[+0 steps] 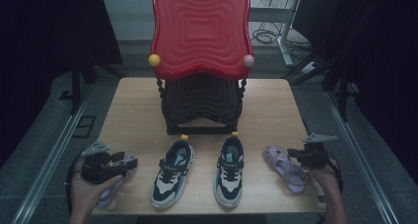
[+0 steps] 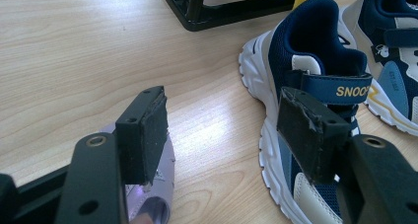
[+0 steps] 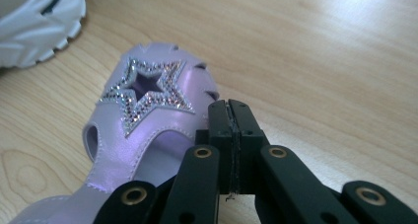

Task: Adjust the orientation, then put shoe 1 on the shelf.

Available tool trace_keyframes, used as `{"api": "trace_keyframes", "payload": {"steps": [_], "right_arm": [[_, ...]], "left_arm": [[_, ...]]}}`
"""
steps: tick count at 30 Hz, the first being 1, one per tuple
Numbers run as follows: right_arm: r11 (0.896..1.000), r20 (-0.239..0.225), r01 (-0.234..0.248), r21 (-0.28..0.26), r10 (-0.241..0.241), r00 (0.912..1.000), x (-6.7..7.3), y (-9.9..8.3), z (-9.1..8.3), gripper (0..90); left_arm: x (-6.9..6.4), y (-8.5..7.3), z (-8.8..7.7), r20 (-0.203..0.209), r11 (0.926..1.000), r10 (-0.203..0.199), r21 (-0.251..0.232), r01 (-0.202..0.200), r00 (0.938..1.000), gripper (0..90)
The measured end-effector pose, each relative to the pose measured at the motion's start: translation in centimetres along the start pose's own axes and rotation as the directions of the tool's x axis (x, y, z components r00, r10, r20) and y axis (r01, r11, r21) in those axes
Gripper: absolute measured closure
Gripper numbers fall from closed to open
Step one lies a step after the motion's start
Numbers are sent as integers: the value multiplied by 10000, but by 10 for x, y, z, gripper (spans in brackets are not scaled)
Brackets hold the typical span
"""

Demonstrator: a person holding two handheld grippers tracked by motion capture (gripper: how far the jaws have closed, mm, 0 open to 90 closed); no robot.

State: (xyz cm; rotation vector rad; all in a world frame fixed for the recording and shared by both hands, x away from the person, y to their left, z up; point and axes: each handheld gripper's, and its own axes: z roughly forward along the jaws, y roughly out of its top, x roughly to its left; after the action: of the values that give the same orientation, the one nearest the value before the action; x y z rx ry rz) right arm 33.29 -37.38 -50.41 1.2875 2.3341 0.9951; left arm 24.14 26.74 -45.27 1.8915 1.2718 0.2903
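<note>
Right gripper view: right gripper (image 3: 230, 135) pressed together at four o'clock of soft, light lilac sandal (image 3: 143, 120); left gripper (image 2: 222, 135) spread; grasp its strap.

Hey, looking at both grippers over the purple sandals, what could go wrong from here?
1. The right gripper is shut with nothing between its pads, beside the right sandal; pushing on like this would likely shove the sandal rather than grasp it.
2. The left gripper is open, one pad over the left sandal, the other in front of a sneaker; closing here might catch the sneaker.
</note>
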Motion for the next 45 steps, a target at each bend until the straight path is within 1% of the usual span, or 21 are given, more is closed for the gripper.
{"api": "trace_keyframes", "payload": {"steps": [2,4,5,9,11,14,18,24,25,31,36,41,45], "right_arm": [[9997,121,-41,-227,44,9999,0,0,-5,893],[9984,265,-182,-533,196,9995,0,-1,-12,892],[9970,367,-244,-733,271,9990,1,-2,-18,892],[9911,482,-322,-1293,387,9981,7,-4,-35,892],[9873,401,-306,-1557,373,9985,12,-4,-42,892],[9837,301,-175,-1788,233,9993,20,-3,-49,879],[9826,98,-45,-1856,64,9999,29,-3,-50,859],[9817,-272,147,-1900,-203,9994,40,-1,-51,719],[9815,-275,168,-1905,-225,9994,42,-1,-52,697],[9812,-292,204,-1920,-264,9992,49,-3,-54,629],[9833,-284,254,-1804,-310,9991,56,-8,-56,595],[9852,-236,145,-1710,-188,9995,59,-15,-59,574],[9854,-158,42,-1702,-70,9999,60,-19,-61,564]], "left_arm": [[0,0,-1,-12,10000,2,-38,-2,10000,366],[1,0,-4,-4,9999,-19,-101,19,10000,366],[1,-1,-5,-10,9999,-20,-126,20,10000,366],[4,-2,-8,-86,9997,-103,-222,101,9999,367],[5,-2,-9,-107,9997,-106,-226,104,9999,367],[5,-3,-9,-107,9997,-112,-206,110,9999,367],[6,-3,-8,-136,9998,-111,-169,109,9998,367],[6,-5,-11,-187,9998,-114,-171,110,9998,367],[6,-5,-12,-196,9998,-114,-181,111,9997,367],[6,-7,-17,-285,9994,-154,-316,145,9995,369],[8,-12,-23,-394,9991,-207,-371,193,9990,369],[13,-19,-29,-566,9986,-372,-397,350,9977,371],[15,-22,-32,-661,9984,-428,-386,403,9969,372]]}}
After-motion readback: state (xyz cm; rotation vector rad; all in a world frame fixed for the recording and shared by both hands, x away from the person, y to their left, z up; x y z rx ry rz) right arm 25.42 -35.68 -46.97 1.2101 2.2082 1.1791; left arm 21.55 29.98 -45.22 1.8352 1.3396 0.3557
